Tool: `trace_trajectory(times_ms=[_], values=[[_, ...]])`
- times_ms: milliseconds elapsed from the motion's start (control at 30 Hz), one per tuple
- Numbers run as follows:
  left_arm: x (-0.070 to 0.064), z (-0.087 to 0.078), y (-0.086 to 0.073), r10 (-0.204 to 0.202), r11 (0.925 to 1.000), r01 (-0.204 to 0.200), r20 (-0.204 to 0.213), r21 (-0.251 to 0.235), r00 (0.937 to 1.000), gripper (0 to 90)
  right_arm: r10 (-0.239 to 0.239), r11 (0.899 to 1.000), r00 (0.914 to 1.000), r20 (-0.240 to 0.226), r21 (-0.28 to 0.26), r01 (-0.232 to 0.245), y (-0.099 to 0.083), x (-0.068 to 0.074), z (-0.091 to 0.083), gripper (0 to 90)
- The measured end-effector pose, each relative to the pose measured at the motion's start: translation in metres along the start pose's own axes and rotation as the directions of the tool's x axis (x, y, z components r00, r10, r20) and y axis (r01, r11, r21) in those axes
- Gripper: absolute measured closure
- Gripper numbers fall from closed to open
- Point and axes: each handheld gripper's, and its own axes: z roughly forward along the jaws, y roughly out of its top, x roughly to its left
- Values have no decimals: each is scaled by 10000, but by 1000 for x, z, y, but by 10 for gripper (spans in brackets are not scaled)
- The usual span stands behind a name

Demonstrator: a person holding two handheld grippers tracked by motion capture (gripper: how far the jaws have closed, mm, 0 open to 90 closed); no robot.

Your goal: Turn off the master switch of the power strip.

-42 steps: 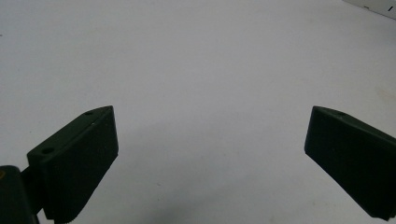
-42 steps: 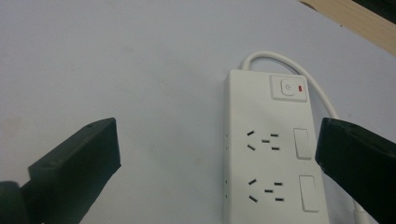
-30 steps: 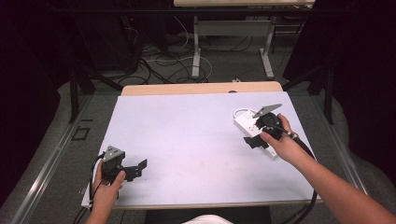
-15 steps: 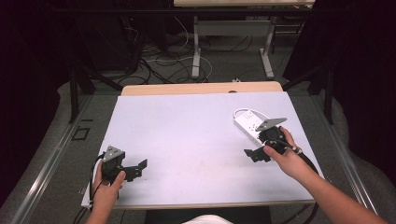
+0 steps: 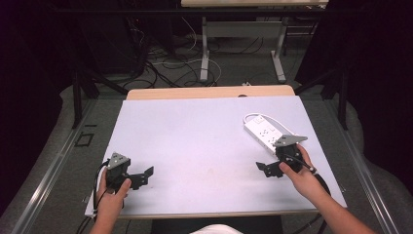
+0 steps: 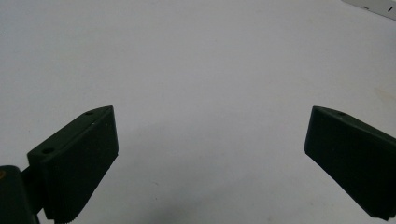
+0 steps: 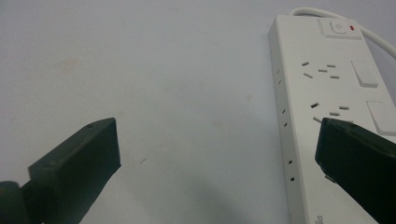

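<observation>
Tabletop point(image 5: 195, 136): power strip point(image 5: 262, 129) beside right claw point(image 5: 268, 169)

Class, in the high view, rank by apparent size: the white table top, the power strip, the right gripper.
1. Table top, by far the largest.
2. Power strip and right gripper look much alike, so they are left unranked.

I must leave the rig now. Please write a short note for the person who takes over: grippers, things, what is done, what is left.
Left gripper: open, holds nothing, low over the near left of the table.
Right gripper: open, holds nothing, just beside the near end of the power strip.
Power strip: lies flat at the right side of the table, sockets up, its cord leaving the far end.
Done: nothing visible on the strip.
Left: probably grasp or move the strip.
</observation>
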Motion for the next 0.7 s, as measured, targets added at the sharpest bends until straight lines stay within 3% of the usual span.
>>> trace_trajectory(times_ms=[200,400,533,633,700], values=[[0,0,0,13,10000,-13,-6,4,10000,29,76,9996,9998,-172,-256,-81,-16,6,2,0],[1,-1,0,-2,10000,2,-7,19,10000,29,472,9963,9988,-144,-718,-482,-30,9,4,0],[1,-1,0,-16,10000,16,16,5,10000,29,716,9923,9973,133,-1023,-699,-38,8,1,0],[1,-1,0,-8,10000,8,13,8,10000,29,381,9934,9974,604,-1104,-313,-43,6,-1,0],[1,-1,0,-4,10000,4,-1,1,10000,29,487,9917,9949,878,-1232,-377,-48,5,-2,0]])
